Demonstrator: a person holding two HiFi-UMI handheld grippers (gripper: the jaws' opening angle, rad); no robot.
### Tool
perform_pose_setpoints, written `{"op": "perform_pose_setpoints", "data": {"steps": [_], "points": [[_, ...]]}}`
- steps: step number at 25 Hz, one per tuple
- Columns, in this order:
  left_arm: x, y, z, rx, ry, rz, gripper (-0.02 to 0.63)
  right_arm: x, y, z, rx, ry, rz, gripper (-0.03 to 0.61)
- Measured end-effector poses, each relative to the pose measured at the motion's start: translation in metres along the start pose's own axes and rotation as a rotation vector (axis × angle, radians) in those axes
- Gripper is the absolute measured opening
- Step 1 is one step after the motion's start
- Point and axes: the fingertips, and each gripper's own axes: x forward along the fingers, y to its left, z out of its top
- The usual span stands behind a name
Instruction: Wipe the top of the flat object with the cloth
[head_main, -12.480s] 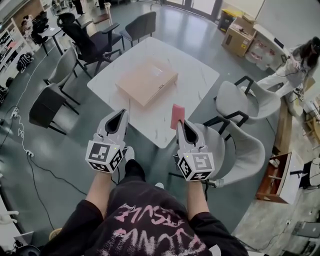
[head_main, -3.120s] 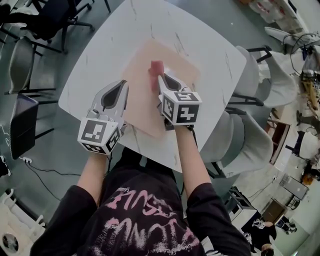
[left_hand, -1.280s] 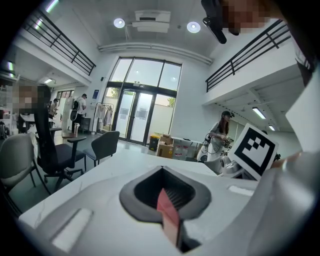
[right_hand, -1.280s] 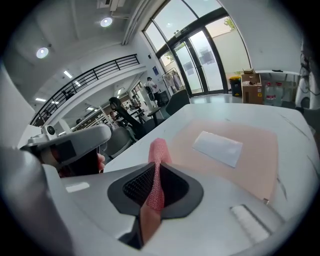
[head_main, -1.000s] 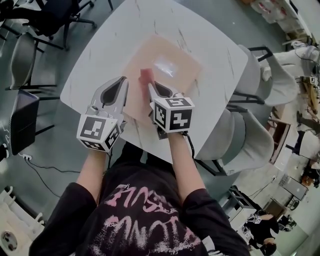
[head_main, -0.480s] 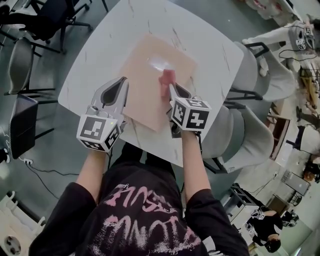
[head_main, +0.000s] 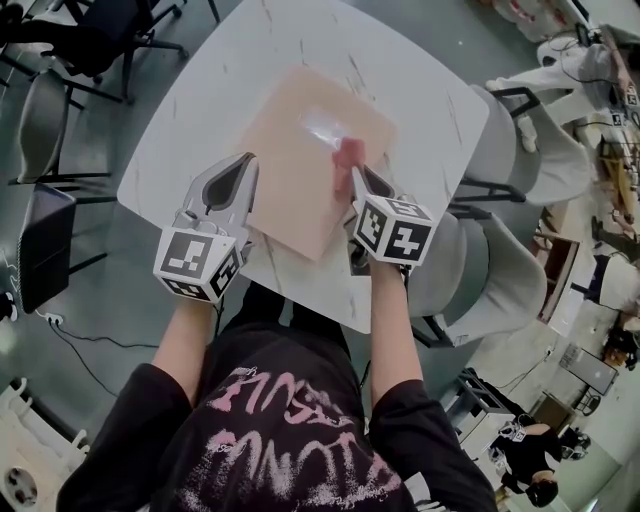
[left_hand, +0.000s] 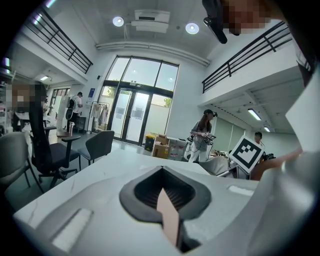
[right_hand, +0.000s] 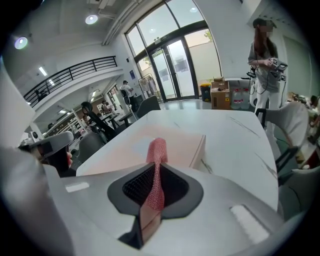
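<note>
A flat pinkish-tan box lies on the white marble-look table. My right gripper is shut on a pink cloth, which it presses on the box top near the box's right edge. In the right gripper view the cloth sticks up out of the right gripper, with the box spread out beyond it. My left gripper hovers at the box's left edge, shut, with nothing in it. The left gripper view shows the left gripper and the table, not the box.
Grey chairs stand close at the table's right, and another grey chair and a dark one stand to the left. A person is at the upper right. The table's near edge is just under my arms.
My right gripper has drawn the cloth across the box top from its left-middle to its right edge. The left gripper has stayed put.
</note>
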Motion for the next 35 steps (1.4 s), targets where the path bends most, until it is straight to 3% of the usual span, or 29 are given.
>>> {"op": "perform_pose_setpoints", "data": {"steps": [11,19,26,35], "points": [[-0.006,0.004,0.003,-0.003,-0.010,0.018,0.000,-0.004,0.065,0.007,0.009,-0.028,0.135,0.052],[-0.011,0.008,0.005,-0.004,-0.015,0.035,0.000,0.005,0.135,-0.022,-0.063,0.055,0.269,0.052],[-0.014,0.008,0.002,-0.008,-0.012,0.038,0.000,0.010,0.151,-0.034,-0.097,0.095,0.289,0.052],[-0.012,0.002,-0.001,-0.008,-0.005,0.025,0.000,0.008,0.131,-0.042,-0.081,0.106,0.240,0.052]]}}
